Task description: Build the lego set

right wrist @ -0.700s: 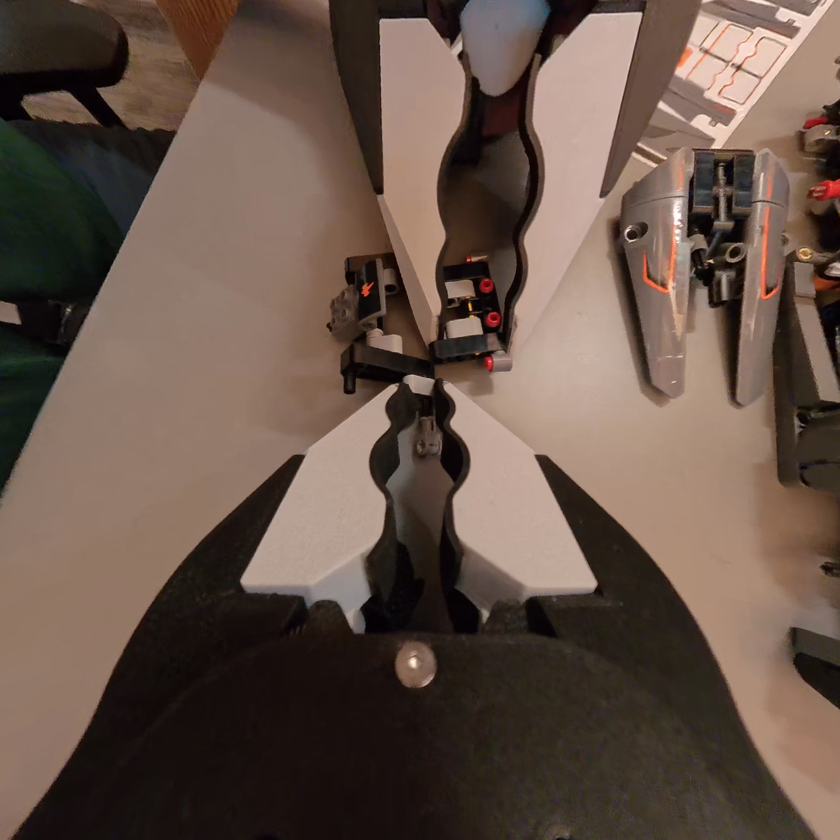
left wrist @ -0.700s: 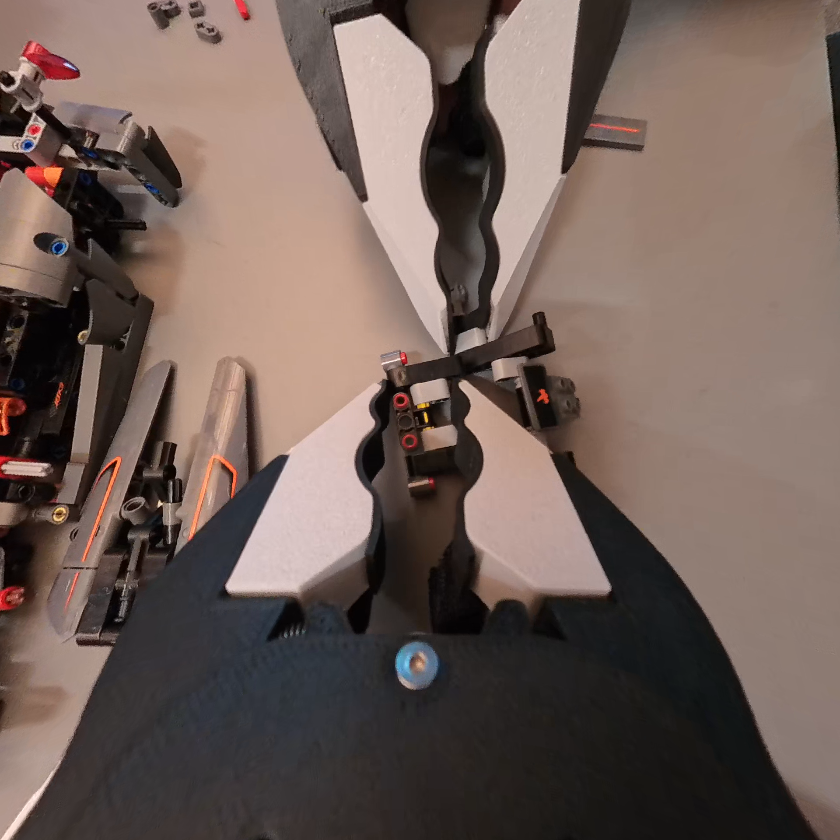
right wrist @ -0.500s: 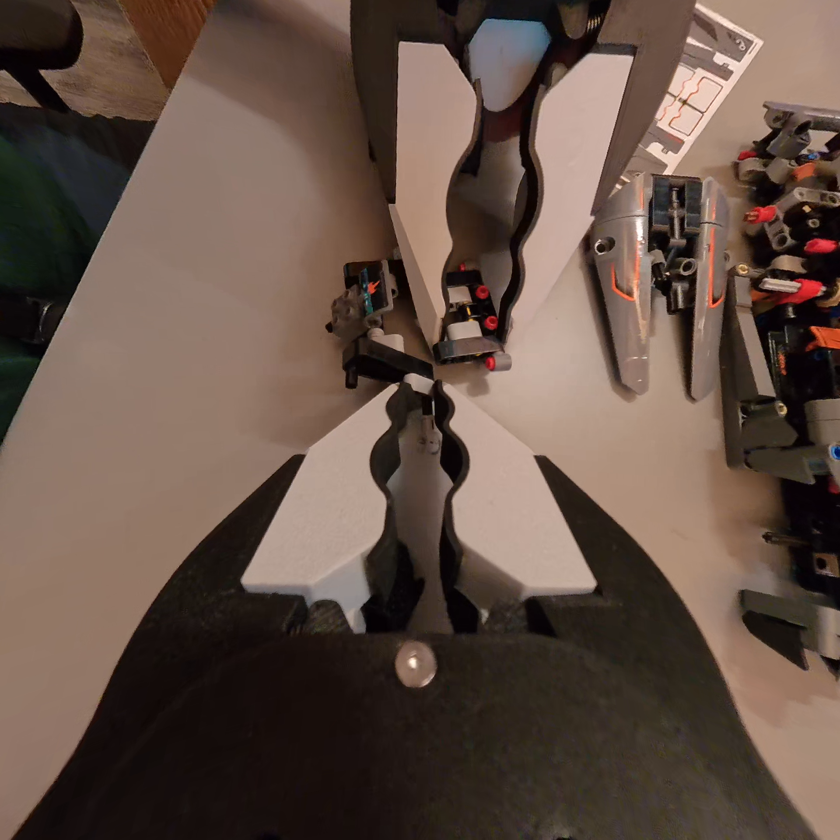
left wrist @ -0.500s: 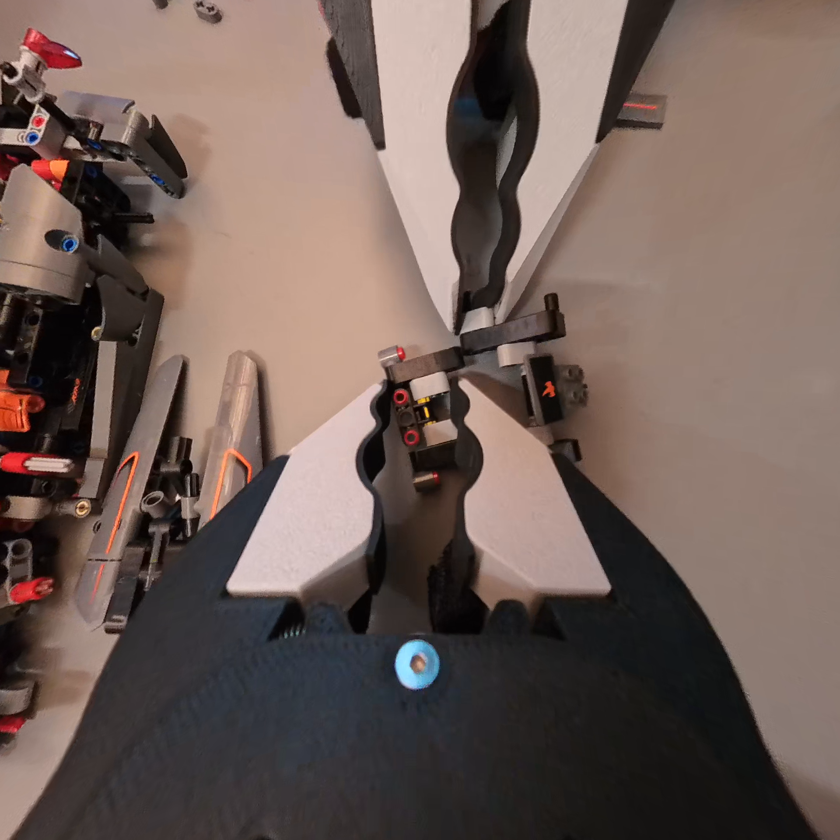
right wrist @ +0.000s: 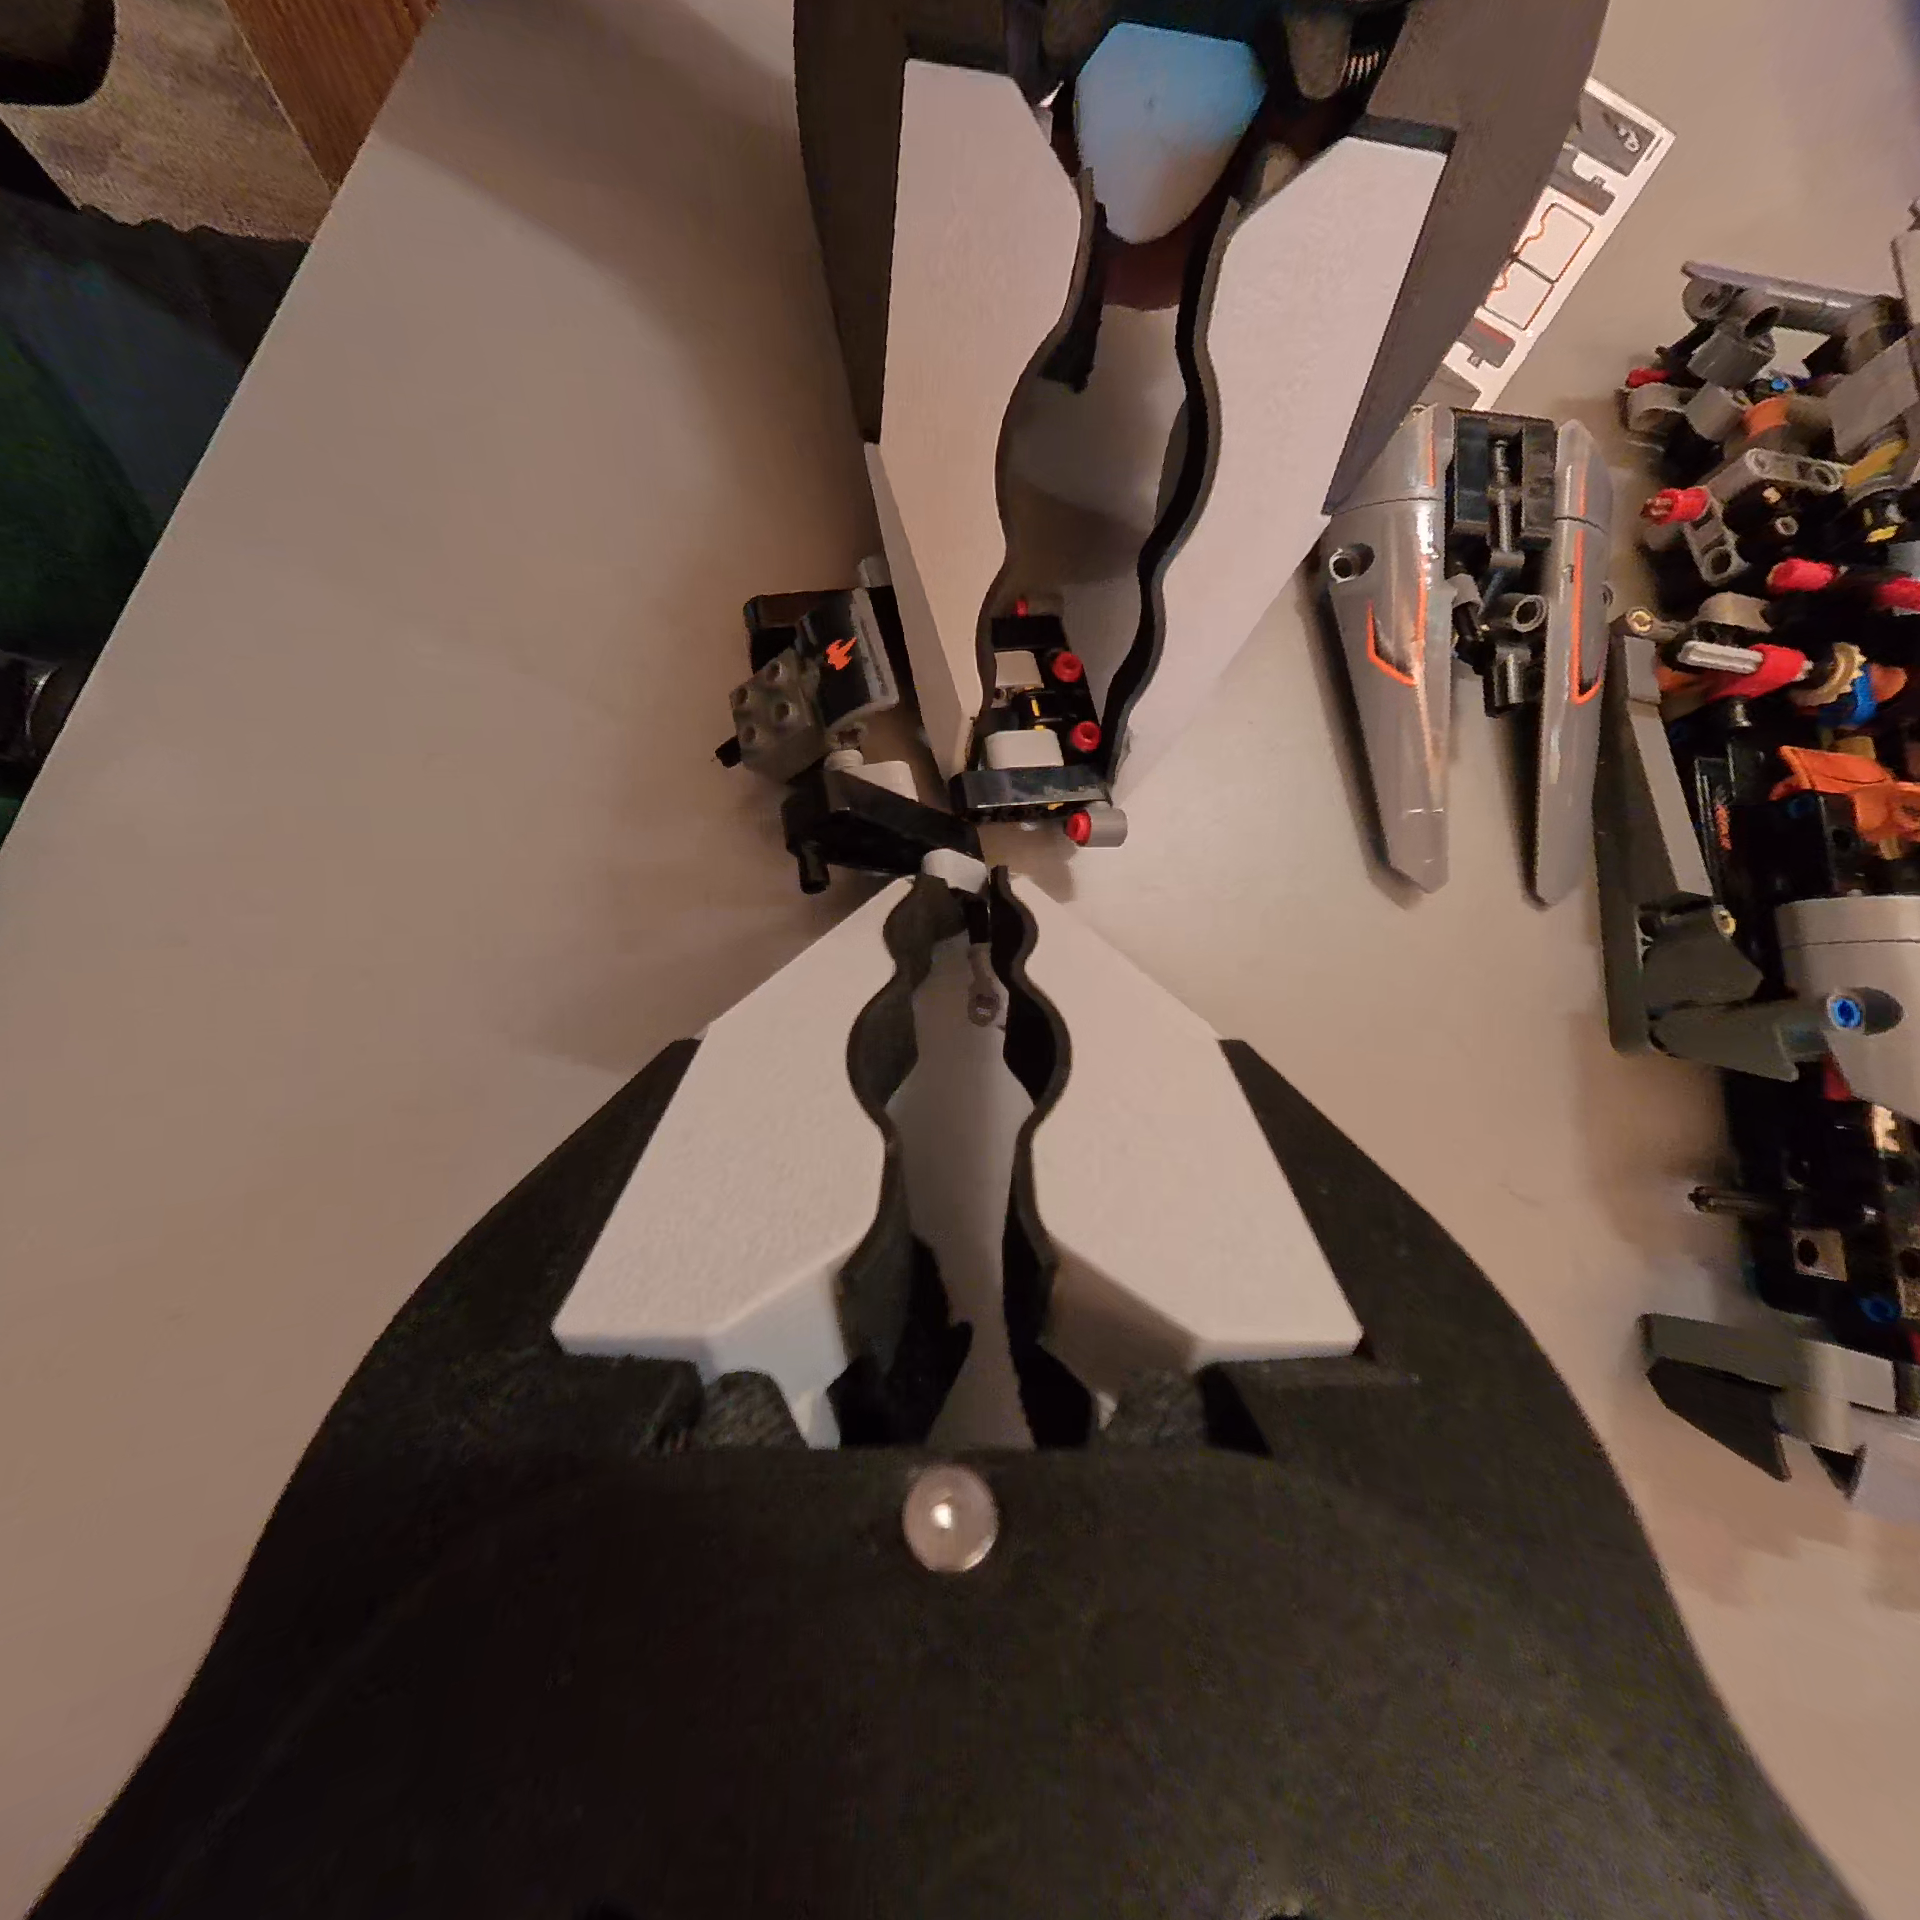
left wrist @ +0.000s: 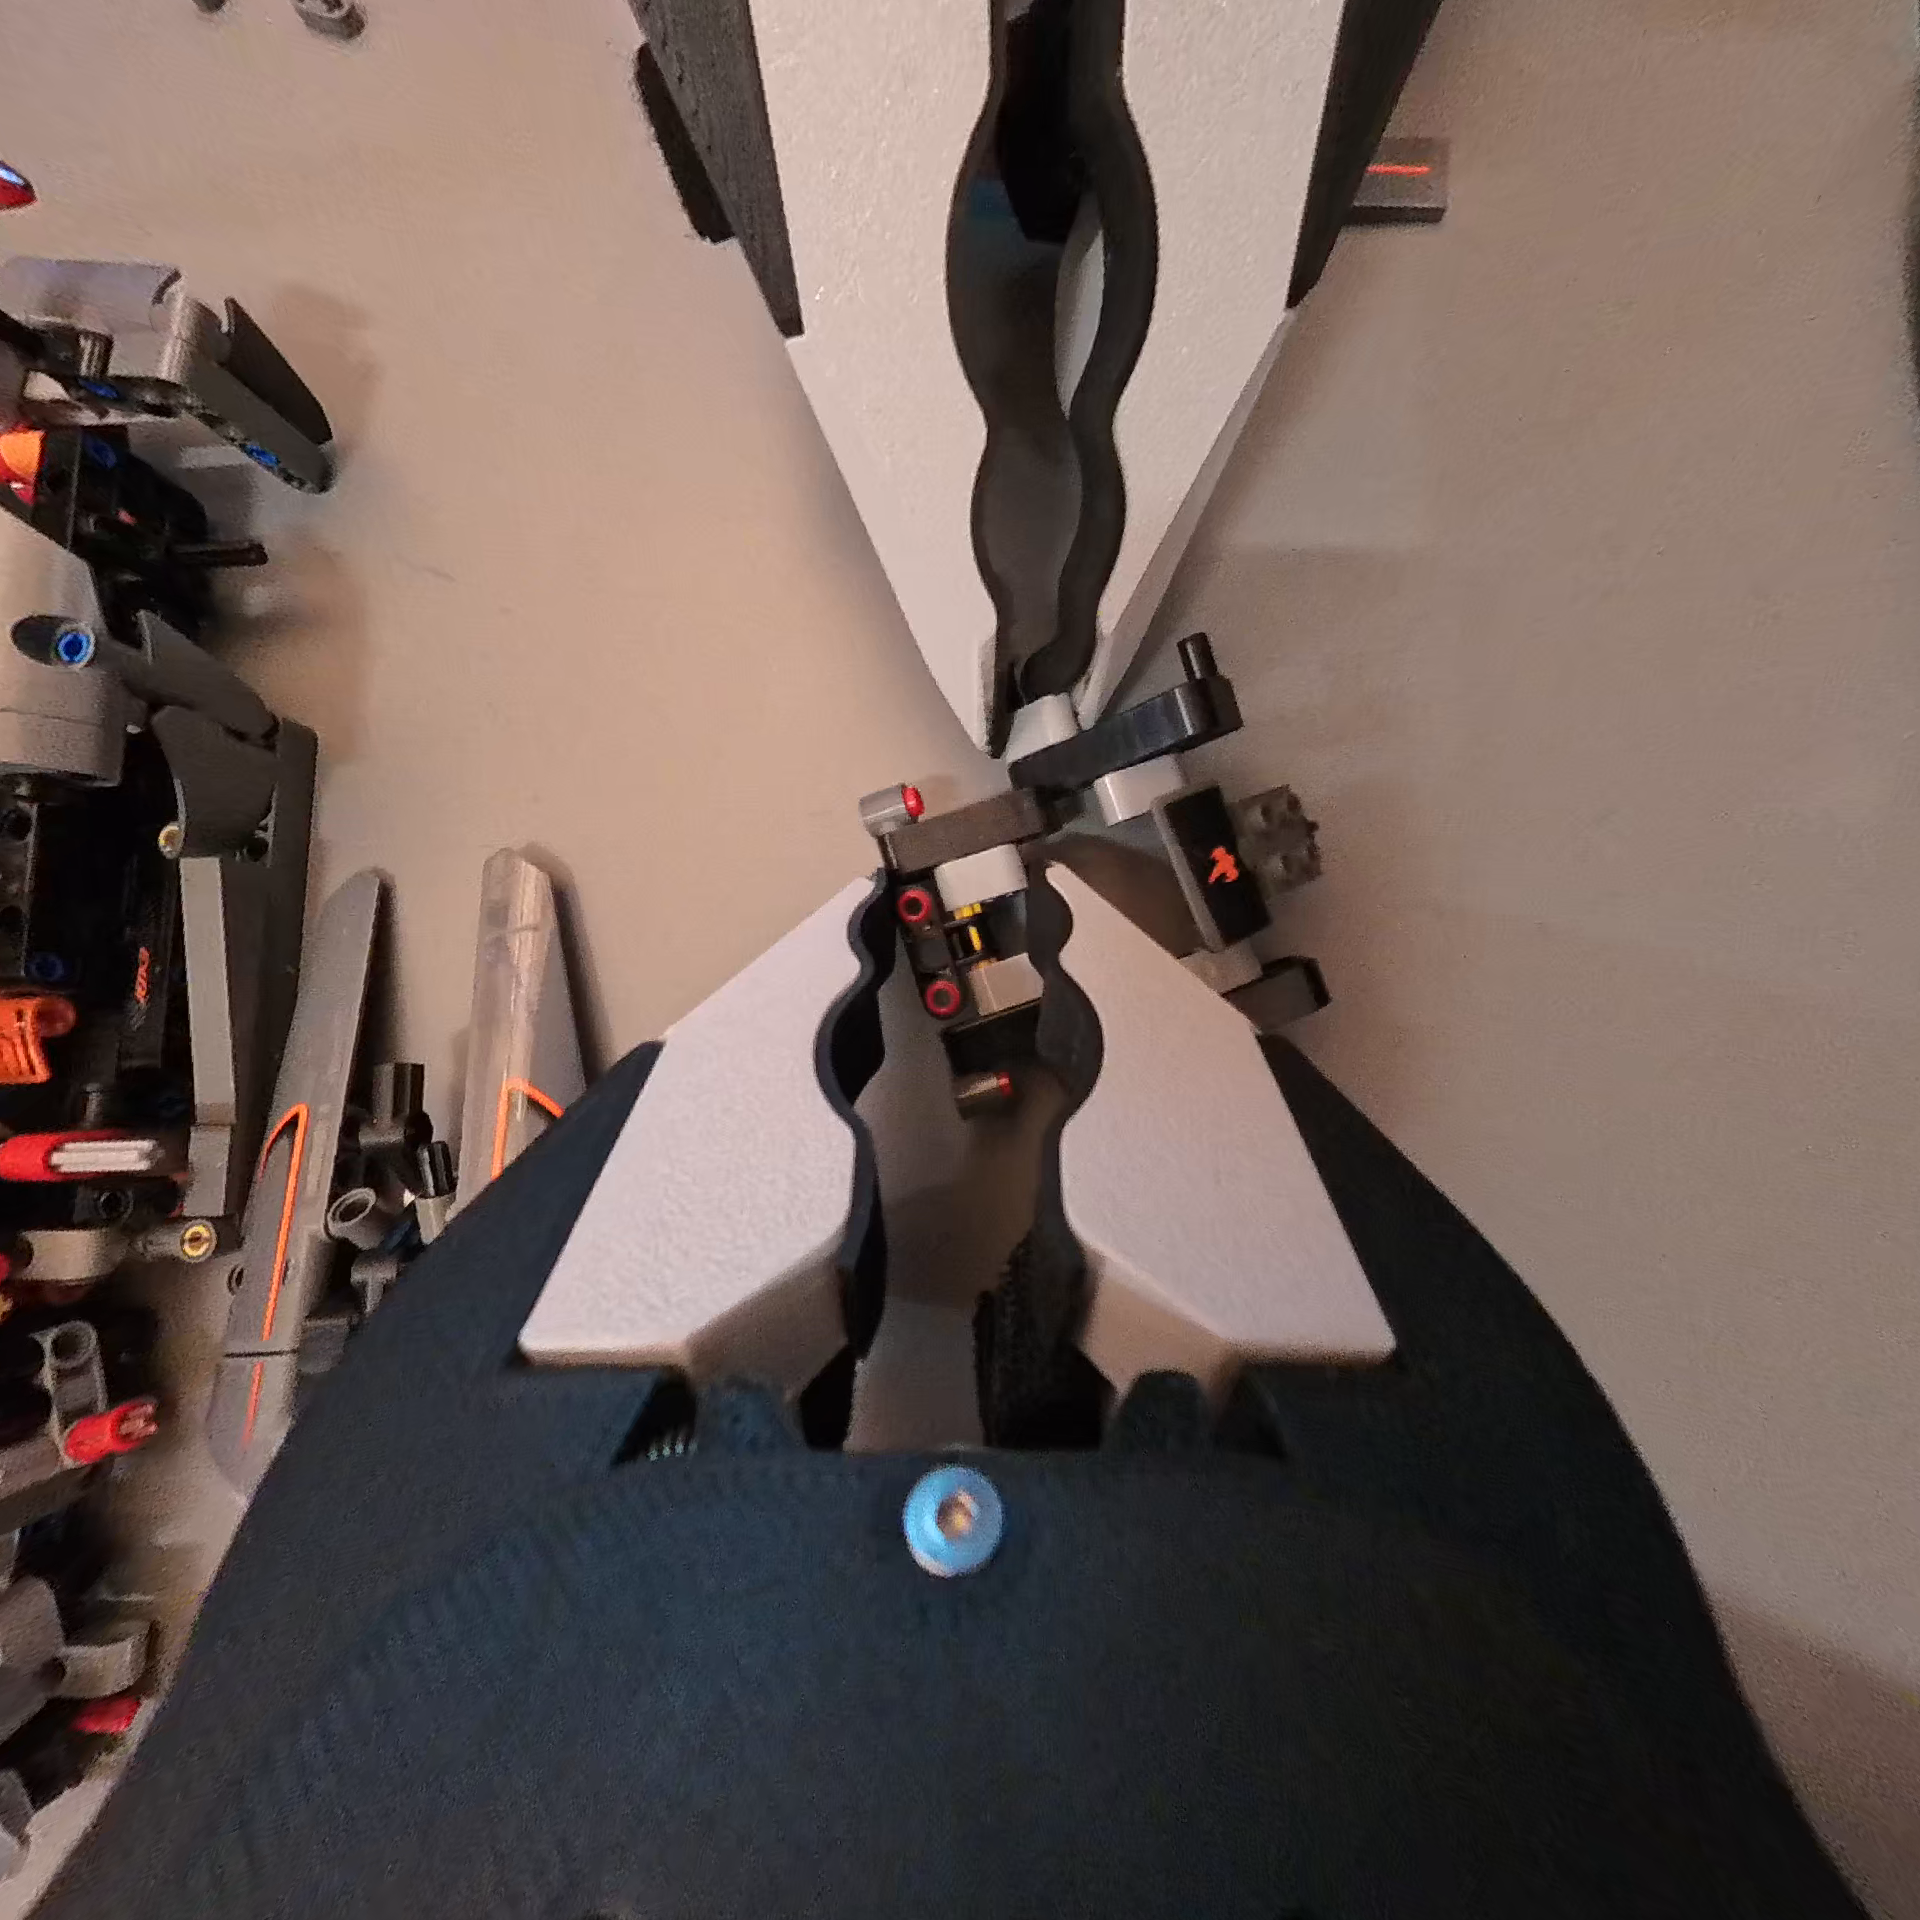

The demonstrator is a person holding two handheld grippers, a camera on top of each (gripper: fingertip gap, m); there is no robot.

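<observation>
My left gripper (left wrist: 961, 883) is shut on a small black and grey lego sub-assembly (left wrist: 966, 940) with red pins, held above the table. My right gripper (left wrist: 1042, 694) comes in from the top, tip to tip with the left. It is shut on a light grey connector (left wrist: 1044, 719) at a black beam (left wrist: 1127, 727) of the same sub-assembly. A black block with an orange mark (left wrist: 1210, 868) hangs off its right side. In the right wrist view my right gripper (right wrist: 951, 883) pinches the connector (right wrist: 951, 864). My left gripper (right wrist: 1034, 774) holds the sub-assembly (right wrist: 1029, 707) from above.
A large black, grey and orange lego model (left wrist: 73, 831) lies at the left; it also shows in the right wrist view (right wrist: 1787, 831). Two grey wing panels with orange stripes (right wrist: 1475, 644) lie beside it. A sticker sheet (right wrist: 1558, 208) is behind. The table edge (right wrist: 343, 208) runs on the left. My two grippers' fingertips are within a few centimetres of each other.
Both grippers stay shut on the sub-assembly. The black beam has tilted up at its right end. The right wrist view has shifted, bringing more of the large model into sight.
</observation>
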